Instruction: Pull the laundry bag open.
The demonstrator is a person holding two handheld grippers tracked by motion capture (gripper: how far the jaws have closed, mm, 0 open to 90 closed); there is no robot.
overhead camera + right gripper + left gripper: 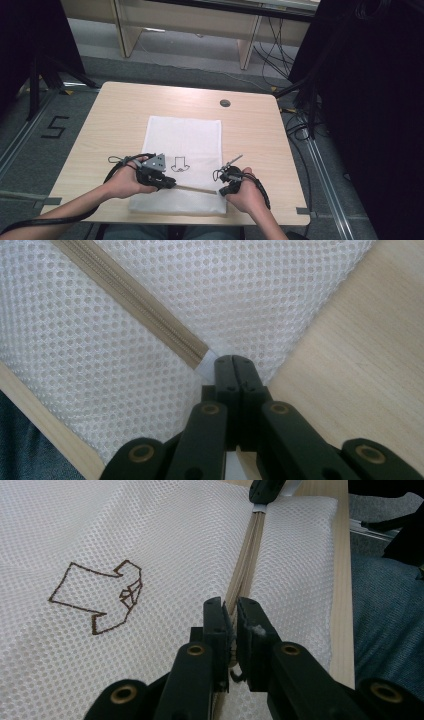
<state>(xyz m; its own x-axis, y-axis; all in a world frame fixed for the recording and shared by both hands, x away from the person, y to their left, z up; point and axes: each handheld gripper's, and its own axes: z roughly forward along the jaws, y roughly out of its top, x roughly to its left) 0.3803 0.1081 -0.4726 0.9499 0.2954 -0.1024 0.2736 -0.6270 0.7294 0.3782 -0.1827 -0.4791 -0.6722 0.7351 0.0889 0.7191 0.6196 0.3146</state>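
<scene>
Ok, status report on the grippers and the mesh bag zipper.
Left gripper pinching the zipper pull end. Right gripper shut on the zipper's far end tab. Mesh bag flat on table; nothing in the way.

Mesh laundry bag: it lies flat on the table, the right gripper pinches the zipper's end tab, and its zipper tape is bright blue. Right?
Not quite. The zipper tape is beige, not blue, as the right gripper view shows. The rest holds: the mesh laundry bag lies flat on the table, and the right gripper pinches the end tab.
</scene>
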